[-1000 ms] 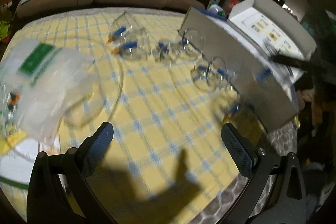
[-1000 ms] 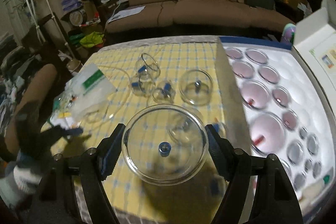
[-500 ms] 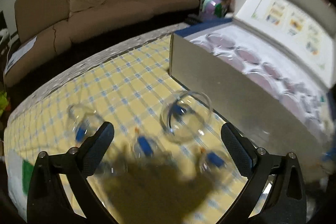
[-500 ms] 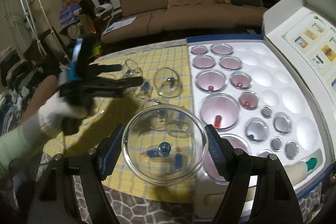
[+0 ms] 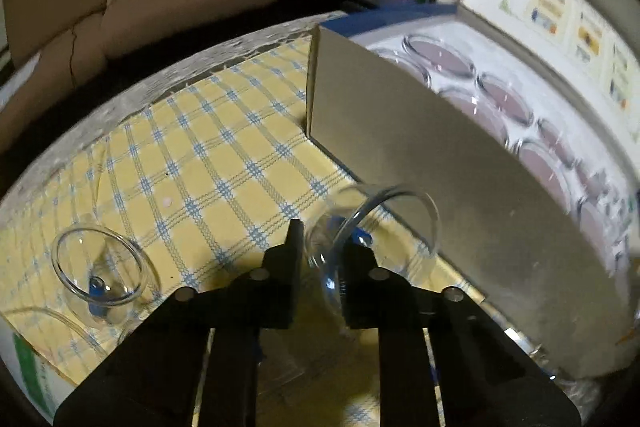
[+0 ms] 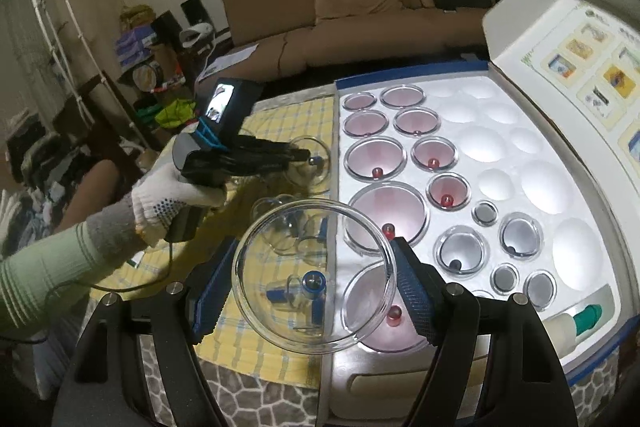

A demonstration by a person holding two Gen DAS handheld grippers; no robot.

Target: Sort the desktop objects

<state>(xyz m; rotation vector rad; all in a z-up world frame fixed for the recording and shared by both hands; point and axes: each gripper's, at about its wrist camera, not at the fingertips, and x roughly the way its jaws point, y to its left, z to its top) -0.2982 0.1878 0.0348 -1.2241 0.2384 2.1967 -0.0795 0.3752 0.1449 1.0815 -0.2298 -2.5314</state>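
My left gripper (image 5: 320,255) is shut on a clear glass cup (image 5: 372,223) with a blue valve, held over the yellow checked cloth (image 5: 224,163) beside the grey wall of the box (image 5: 440,163). It also shows in the right wrist view (image 6: 304,157). My right gripper (image 6: 316,279) is shut on a large clear cup (image 6: 316,279) with a blue knob, held above the box's near left corner. The white foam tray (image 6: 492,147) holds several cups in its wells.
Another clear cup (image 5: 100,275) lies on the cloth at the left. More loose cups (image 6: 280,223) lie by the box. The box lid (image 6: 568,39) stands open at the right. A sofa (image 6: 360,3) is behind the table.
My left gripper has closed on a clear cup and lifted it near the box wall. My right gripper has carried the large cup rightwards, closer over the tray.
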